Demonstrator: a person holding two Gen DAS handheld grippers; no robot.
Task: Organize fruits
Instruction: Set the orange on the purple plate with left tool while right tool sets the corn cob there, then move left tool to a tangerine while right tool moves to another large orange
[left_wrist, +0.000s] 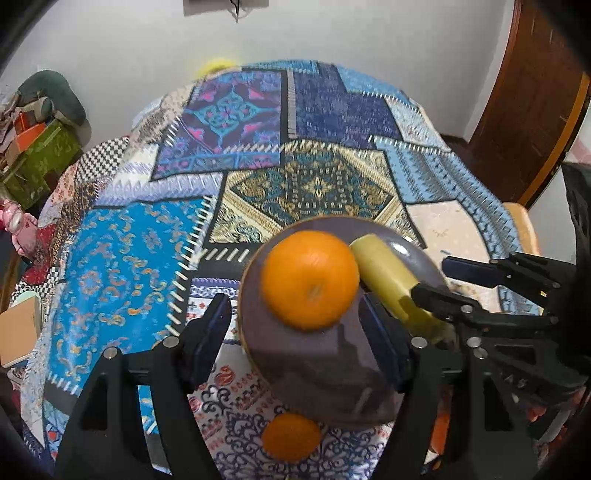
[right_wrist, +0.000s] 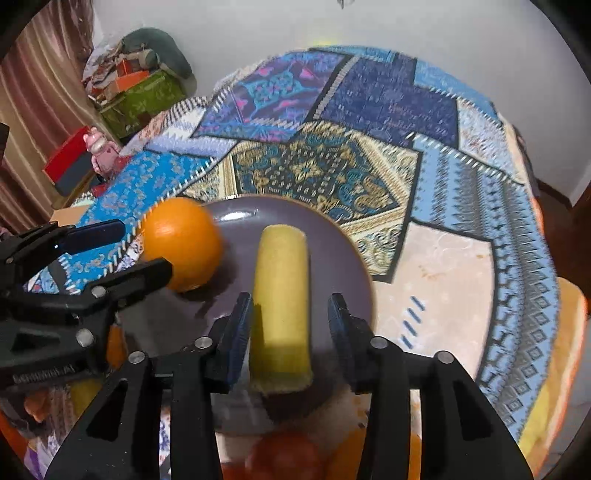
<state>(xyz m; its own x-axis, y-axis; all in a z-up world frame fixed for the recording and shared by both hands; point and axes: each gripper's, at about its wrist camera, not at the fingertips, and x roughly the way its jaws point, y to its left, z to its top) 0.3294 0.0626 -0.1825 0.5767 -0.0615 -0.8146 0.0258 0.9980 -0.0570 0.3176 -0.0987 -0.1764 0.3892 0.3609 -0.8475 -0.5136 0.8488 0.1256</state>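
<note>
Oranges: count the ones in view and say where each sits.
2 clearly: one orange on the purple plate beside the yellow piece, another orange on the tablecloth by the plate's near edge. Blurred orange shapes may be more.

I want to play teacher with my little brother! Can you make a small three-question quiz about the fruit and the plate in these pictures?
1. True or false: the orange sits on the purple plate.
2. Which thing lies between the right gripper fingers? A) an apple B) the yellow banana piece C) a spoon
3. Fill in: a second orange lies on the cloth, ____ the plate, nearer the camera in the left wrist view.

Key
1. True.
2. B. The fingers are open around it; only the left one seems to touch.
3. Off. The left gripper is open around the first orange, not squeezing it.
</note>
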